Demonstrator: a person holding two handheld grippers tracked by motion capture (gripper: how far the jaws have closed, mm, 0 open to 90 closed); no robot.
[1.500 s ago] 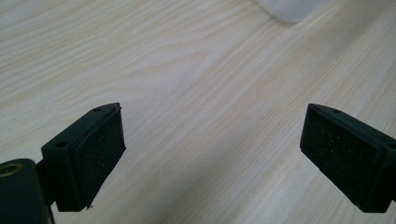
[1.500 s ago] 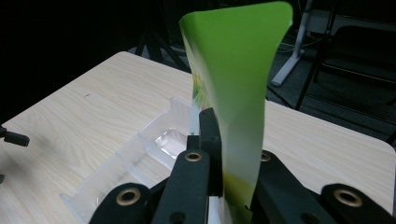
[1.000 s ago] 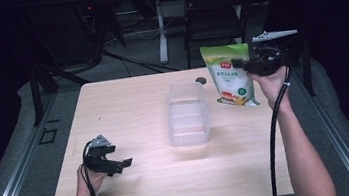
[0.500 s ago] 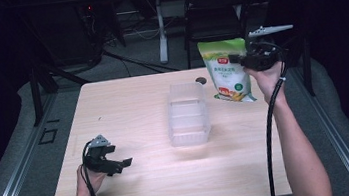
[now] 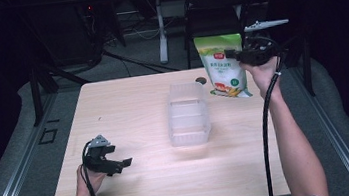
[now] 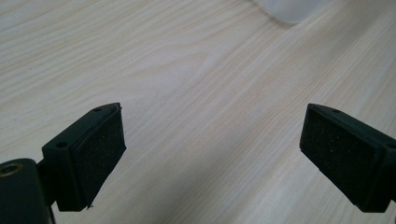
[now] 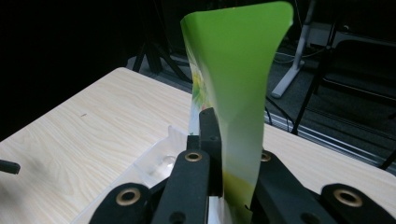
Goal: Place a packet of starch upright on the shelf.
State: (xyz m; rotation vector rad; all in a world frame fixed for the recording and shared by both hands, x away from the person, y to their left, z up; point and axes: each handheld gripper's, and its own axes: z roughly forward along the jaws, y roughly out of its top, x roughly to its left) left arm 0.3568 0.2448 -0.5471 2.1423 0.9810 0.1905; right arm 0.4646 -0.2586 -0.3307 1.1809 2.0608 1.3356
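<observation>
A green and white snack bag (image 5: 222,65) hangs upright above the table's far right, held by my right gripper (image 5: 239,56), which is shut on its edge. In the right gripper view the bag (image 7: 233,84) rises between the black jaws of that gripper (image 7: 229,186). A clear plastic container (image 5: 188,112) stands open at the table's middle, left of and nearer than the bag. My left gripper (image 5: 120,165) rests low at the near left of the table, open. Its two pads (image 6: 100,151) stand far apart over bare wood.
The light wood table (image 5: 128,103) has a small dark round object (image 5: 201,80) behind the container. A dark chair (image 5: 212,12) and desk legs stand beyond the far edge. A black cable (image 5: 266,132) trails along the right forearm.
My right gripper has lifted the bag higher off the table and slightly away. The left gripper has stayed in place.
</observation>
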